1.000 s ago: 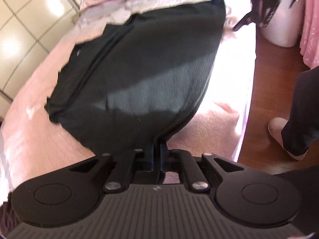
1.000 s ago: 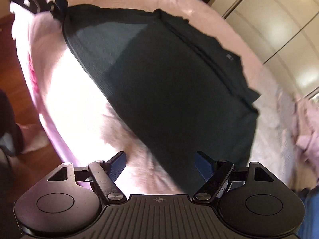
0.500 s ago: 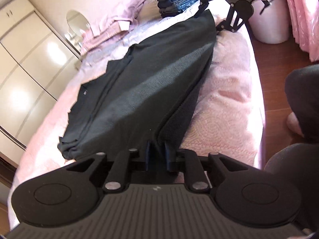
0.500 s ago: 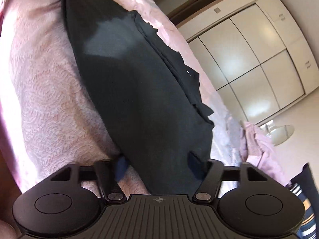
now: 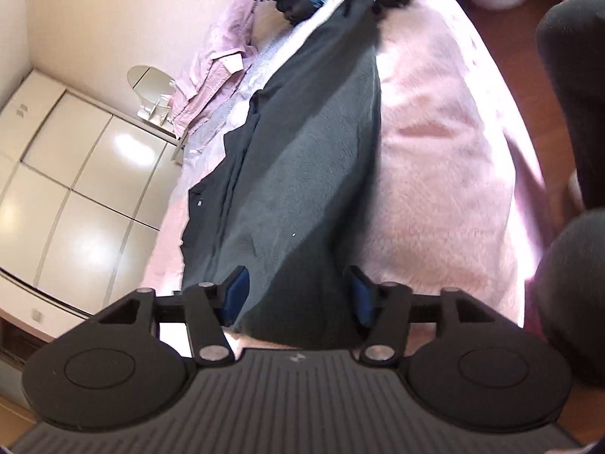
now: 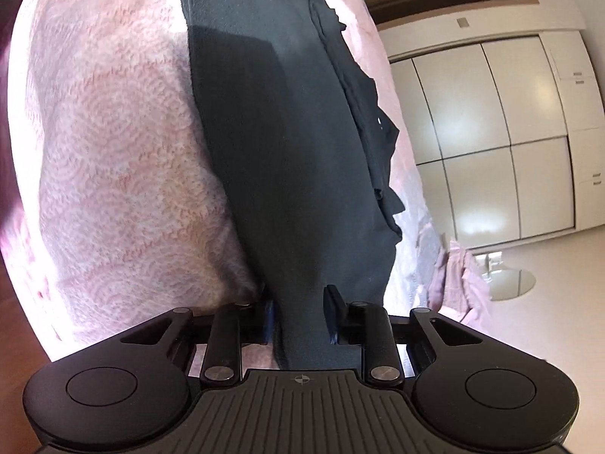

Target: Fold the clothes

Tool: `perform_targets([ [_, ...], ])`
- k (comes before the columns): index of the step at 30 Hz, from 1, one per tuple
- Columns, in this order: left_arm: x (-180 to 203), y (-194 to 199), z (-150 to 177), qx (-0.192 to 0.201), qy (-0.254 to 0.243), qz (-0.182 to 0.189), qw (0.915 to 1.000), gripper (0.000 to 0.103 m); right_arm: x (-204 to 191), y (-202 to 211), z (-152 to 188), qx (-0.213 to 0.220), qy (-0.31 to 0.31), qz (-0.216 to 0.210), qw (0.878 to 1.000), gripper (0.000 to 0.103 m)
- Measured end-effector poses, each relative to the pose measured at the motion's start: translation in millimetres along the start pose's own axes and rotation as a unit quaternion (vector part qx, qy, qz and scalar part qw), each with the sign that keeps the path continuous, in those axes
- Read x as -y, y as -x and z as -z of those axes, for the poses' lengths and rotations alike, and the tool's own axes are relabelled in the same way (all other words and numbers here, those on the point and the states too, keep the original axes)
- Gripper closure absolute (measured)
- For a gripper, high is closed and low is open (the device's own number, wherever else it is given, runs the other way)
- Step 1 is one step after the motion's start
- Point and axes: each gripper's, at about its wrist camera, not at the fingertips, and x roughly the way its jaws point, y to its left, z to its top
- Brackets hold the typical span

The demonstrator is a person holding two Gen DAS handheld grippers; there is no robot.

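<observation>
Both grippers sit at opposite ends of the dark garment (image 5: 314,174), which lies lengthwise on the pink bedspread (image 5: 446,174). My left gripper (image 5: 298,295): fingers spread wide, cloth between them, not pinched. My right gripper (image 6: 300,316): fingers narrowed around the hem, possibly touching it; I cannot tell. Small white tag (image 5: 199,201) beyond left fingers, unreadable.
</observation>
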Motion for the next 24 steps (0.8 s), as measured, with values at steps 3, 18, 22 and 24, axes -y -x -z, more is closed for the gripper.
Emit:
perform_targets([
  [3, 0.4, -0.8, -1.5, -0.015, -0.008, 0.02, 0.9997, 0.058, -0.7, -6.5, 8.5, 0.004, 0.002, 0.003, 1.0, 0.078],
  [18, -51.0, 7.7, -2.2, -0.025, 0.04, 0.014, 0.9988, 0.1, 36.6, -20.3, 25.6, 0.001, -0.037, -0.031, 0.999, 0.101],
  [22, -71.6, 39.5, -0.1, -0.012, 0.031, 0.015, 0.9993, 0.101, 54.9, 9.7, 13.8, 0.019, -0.053, -0.02, 0.998, 0.102],
  [24, -74.0, 57.6, 3.0, -0.011, 0.022, 0.013, 0.9996, 0.101, 58.8, 29.6, 5.2, 0.035, -0.048, -0.013, 0.998, 0.102],
])
